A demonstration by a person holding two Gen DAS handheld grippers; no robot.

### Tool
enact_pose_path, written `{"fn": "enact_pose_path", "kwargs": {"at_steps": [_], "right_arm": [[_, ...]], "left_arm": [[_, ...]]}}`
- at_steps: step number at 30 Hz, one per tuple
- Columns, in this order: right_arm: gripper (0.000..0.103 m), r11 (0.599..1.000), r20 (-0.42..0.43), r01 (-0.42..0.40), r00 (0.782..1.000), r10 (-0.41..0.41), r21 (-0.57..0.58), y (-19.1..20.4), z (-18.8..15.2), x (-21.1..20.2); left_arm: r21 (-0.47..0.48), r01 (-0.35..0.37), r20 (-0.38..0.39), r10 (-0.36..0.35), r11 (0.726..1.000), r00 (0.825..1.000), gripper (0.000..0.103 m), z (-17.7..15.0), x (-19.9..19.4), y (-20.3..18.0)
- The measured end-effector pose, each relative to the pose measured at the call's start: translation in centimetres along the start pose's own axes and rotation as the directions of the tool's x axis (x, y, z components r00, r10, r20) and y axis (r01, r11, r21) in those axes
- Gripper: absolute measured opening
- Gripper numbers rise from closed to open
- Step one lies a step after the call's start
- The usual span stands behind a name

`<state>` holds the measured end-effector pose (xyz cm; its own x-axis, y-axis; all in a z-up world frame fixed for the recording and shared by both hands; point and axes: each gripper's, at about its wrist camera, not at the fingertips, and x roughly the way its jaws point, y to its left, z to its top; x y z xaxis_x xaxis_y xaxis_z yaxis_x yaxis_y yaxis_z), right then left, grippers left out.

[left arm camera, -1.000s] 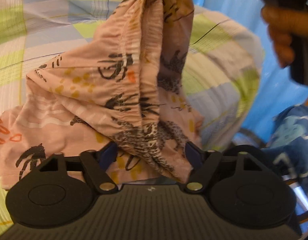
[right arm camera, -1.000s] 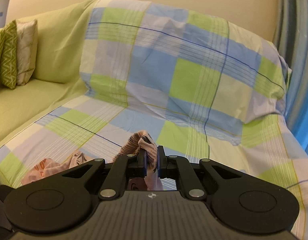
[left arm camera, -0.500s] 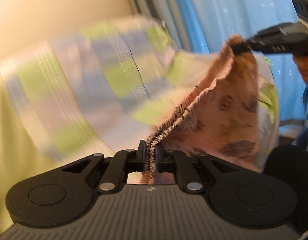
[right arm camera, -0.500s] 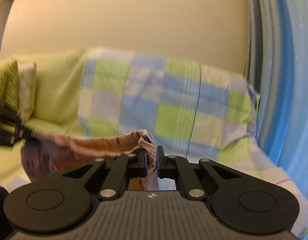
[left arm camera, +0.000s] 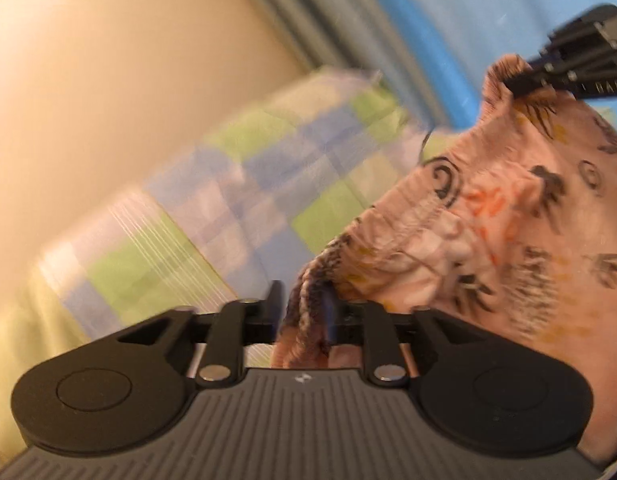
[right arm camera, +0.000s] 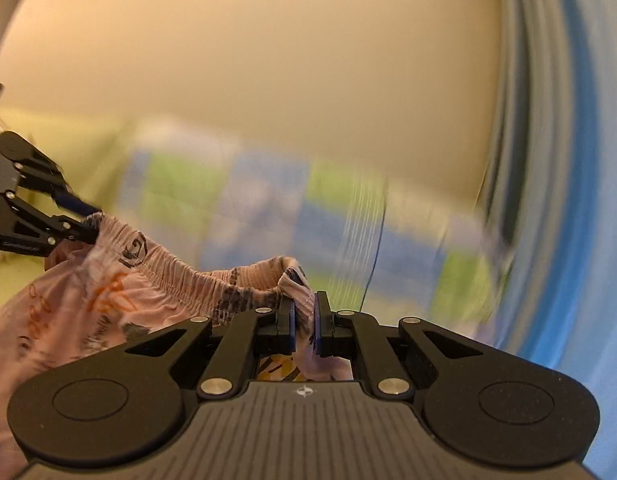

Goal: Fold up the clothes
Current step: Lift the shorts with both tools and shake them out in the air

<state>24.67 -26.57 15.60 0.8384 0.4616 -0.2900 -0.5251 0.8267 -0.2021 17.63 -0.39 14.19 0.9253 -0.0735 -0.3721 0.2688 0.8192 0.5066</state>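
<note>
Garment: pink patterned shorts [left arm camera: 488,216] held up in the air by the elastic waistband [right arm camera: 196,280], stretched between both grippers
Left gripper [left arm camera: 302,312]: clamped on one end of the waistband
Right gripper [right arm camera: 304,320]: pinching the other end, fabric bunched between its pads
Behind: checked sheet [left arm camera: 212,208] over a sofa, blurred; beige wall [right arm camera: 268,60]; blue curtain [right arm camera: 580,200] to the right
In the way: the hanging shorts hide the right part of the left wrist view

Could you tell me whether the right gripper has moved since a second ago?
Yes. The right gripper, shut on the pink garment, has risen: the checked sofa cover sits lower in its view, with more wall above.
</note>
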Motion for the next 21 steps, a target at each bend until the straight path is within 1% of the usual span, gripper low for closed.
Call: {"fn": "enact_pose_path", "kwargs": {"at_steps": [1,2,3,4,6,7,8,10,12,14,15,17,19,20,21], "right_arm": [[0.010,1.000,-0.056,0.003,0.998,-0.002,0.014,-0.4,-1.8,3.7],[0.020,1.000,-0.122,0.020,0.992,-0.017,0.020,-0.8,-3.8,6.9],[0.020,0.999,-0.185,0.039,0.982,-0.032,0.031,-1.3,-5.6,9.4],[0.020,0.997,-0.232,0.052,0.972,-0.037,0.061,-1.8,-7.3,10.9],[0.020,0.989,-0.262,0.046,0.965,-0.009,0.137,-2.5,-10.0,11.8],[0.024,0.989,-0.280,0.046,0.960,-0.004,0.144,-2.6,-11.4,11.7],[0.026,0.988,-0.297,0.046,0.955,0.001,0.150,-2.7,-12.7,11.7],[0.027,0.986,-0.339,0.044,0.941,0.013,0.159,-3.0,-14.8,11.6],[0.027,0.980,-0.365,0.054,0.931,0.021,0.194,-3.5,-16.6,11.2],[0.029,0.970,-0.376,0.056,0.926,0.038,0.235,-4.0,-17.7,11.2],[0.030,0.967,-0.377,0.050,0.925,0.050,0.251,-4.2,-18.0,11.5],[0.030,0.965,-0.367,0.007,0.926,0.094,0.264,-4.1,-18.4,11.9],[0.030,0.965,-0.352,-0.044,0.926,0.137,0.258,-3.9,-18.2,12.8],[0.034,0.966,-0.347,-0.065,0.925,0.153,0.252,-3.8,-18.1,13.2],[0.043,0.968,-0.349,-0.076,0.924,0.159,0.240,-3.6,-17.7,13.9]], "left_arm": [[-0.032,0.016,-0.041,-0.018,0.999,0.999,0.045,-1.5,3.2,-0.3],[-0.077,0.039,-0.090,-0.046,0.996,0.995,0.045,-3.2,6.2,-0.6],[-0.131,0.052,-0.135,-0.070,0.990,0.988,0.044,-4.9,8.8,-0.8],[-0.188,0.057,-0.175,-0.090,0.981,0.980,0.043,-6.9,10.7,-0.9],[-0.286,0.064,-0.213,-0.129,0.956,0.968,0.043,-10.7,12.4,-0.7],[-0.313,0.059,-0.233,-0.137,0.948,0.963,0.043,-12.5,12.9,-0.5],[-0.335,0.050,-0.256,-0.142,0.941,0.956,0.043,-14.2,13.5,-0.3],[-0.366,0.023,-0.312,-0.146,0.930,0.939,0.043,-17.0,14.6,0.4],[-0.419,0.001,-0.334,-0.154,0.908,0.930,0.043,-18.9,15.4,1.7],[-0.485,-0.001,-0.326,-0.180,0.874,0.928,0.043,-19.8,16.0,2.8],[-0.498,0.008,-0.318,-0.191,0.867,0.929,0.043,-19.8,16.6,3.1],[-0.507,0.034,-0.301,-0.213,0.861,0.929,0.043,-19.6,17.8,3.5],[-0.499,0.065,-0.281,-0.232,0.864,0.931,0.043,-19.0,18.8,3.5],[-0.497,0.084,-0.279,-0.251,0.864,0.927,0.043,-18.7,19.7,3.4],[-0.495,0.103,-0.282,-0.271,0.863,0.920,0.044,-18.4,20.8,3.3]]}}
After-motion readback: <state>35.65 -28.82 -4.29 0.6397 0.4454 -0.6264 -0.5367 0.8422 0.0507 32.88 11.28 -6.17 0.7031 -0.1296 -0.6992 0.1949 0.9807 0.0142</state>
